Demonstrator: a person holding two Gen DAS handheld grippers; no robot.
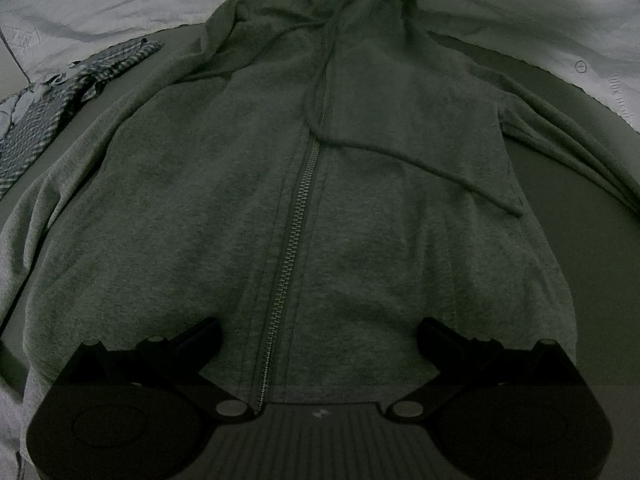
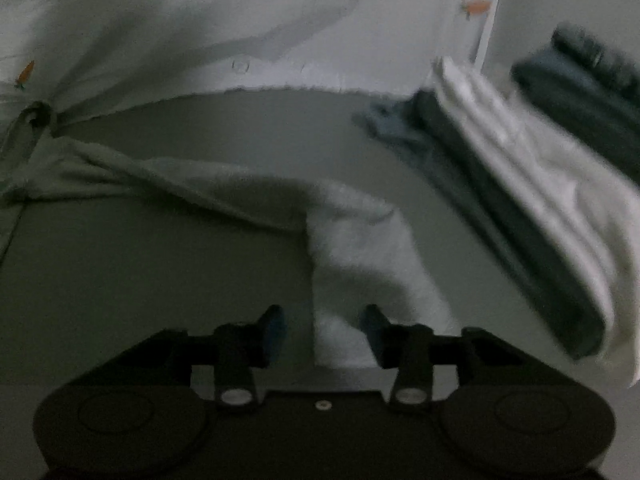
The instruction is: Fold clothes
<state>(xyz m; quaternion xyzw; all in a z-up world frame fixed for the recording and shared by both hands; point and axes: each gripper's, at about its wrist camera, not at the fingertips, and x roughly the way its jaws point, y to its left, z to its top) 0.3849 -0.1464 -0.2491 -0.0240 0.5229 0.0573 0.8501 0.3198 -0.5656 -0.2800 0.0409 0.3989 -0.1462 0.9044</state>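
A grey zip-up hoodie (image 1: pixel 360 200) lies spread flat, front up, zipper (image 1: pixel 296 216) closed, a drawstring (image 1: pixel 400 156) trailing across its chest. My left gripper (image 1: pixel 318 338) is wide open just above its bottom hem, one finger on each side of the zipper. In the right wrist view the hoodie's sleeve (image 2: pixel 360 248) stretches from the left and bends toward me. My right gripper (image 2: pixel 324 328) is open over the cuff end, with the cloth between its fingers but not clamped.
The grey table (image 2: pixel 140 280) carries a checked garment (image 1: pixel 60 100) at far left and a stack of folded clothes (image 2: pixel 540 200), white on dark, at right. A white sheet (image 2: pixel 280 20) covers the back. A dark folded pile (image 2: pixel 592 88) lies far right.
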